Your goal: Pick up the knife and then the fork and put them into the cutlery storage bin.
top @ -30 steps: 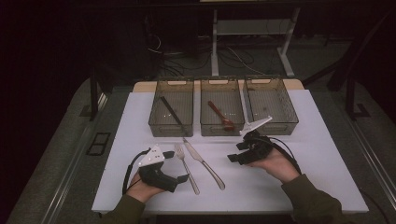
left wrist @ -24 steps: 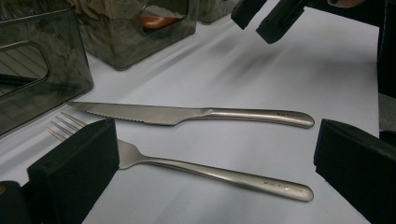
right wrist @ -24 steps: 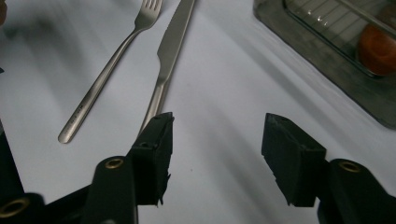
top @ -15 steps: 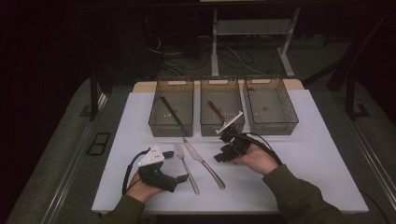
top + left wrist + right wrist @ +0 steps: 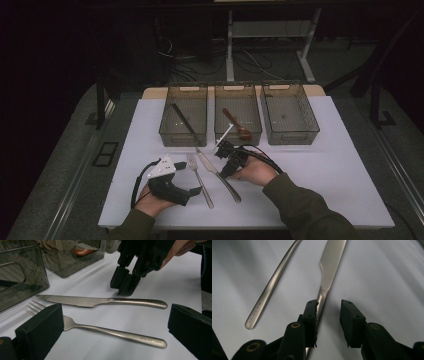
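High view: white table (image 5: 325, 170), three clear bins across the back. Left bin (image 5: 183, 114) holds a dark stick-like utensil, middle bin (image 5: 238, 113) a brown spoon (image 5: 235, 123), right bin (image 5: 290, 113) bare. Knife (image 5: 218, 174) and fork (image 5: 200, 179) lie side by side on the table in front of the bins. Right gripper (image 5: 223, 150) sits down at the knife, just beside its handle. Left gripper (image 5: 192, 176) rests on the table left of the fork.

Left gripper view: jaws wide apart, nothing between the pads; the fork (image 5: 100, 328) and knife (image 5: 100, 301) lie ahead of them. Right gripper (image 5: 125, 287) tips are down on the table beside the knife handle.

Right gripper view: jaws have just been closing, now partly open. Knife handle (image 5: 322, 296) runs under the left-hand jaw rather than in the gap; no grip yet. Fork handle (image 5: 265, 296) lies apart to the left.
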Demonstrator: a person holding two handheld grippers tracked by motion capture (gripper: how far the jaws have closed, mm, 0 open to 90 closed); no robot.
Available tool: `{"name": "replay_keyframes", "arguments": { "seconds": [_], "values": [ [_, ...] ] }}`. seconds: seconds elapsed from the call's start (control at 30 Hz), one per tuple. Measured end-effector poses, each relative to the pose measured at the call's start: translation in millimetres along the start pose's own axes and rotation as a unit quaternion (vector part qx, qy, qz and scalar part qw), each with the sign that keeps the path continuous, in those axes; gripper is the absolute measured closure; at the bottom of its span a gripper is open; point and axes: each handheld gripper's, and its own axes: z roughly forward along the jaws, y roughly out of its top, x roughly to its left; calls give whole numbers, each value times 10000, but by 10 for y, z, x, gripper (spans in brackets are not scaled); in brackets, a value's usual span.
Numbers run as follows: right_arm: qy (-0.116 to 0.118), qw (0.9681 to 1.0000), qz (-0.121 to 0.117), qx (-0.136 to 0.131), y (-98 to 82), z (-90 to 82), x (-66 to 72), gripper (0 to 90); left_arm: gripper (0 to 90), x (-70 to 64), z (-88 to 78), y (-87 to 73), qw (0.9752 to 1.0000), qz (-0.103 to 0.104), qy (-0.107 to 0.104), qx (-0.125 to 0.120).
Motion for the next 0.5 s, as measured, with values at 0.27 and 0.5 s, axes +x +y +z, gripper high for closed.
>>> {"name": "replay_keyframes", "arguments": {
  "seconds": [0.27, 0.5],
  "values": [
    [-75, 9990, -85, 438, 98, 122, 104, 701, 0, 0, -4, 4, 10000, -10, -6, -9],
    [-459, 9962, -237, 704, 169, 155, 187, 760, 0, -5, -5, 7, 10000, 6, -17, 1]
  ]
}}
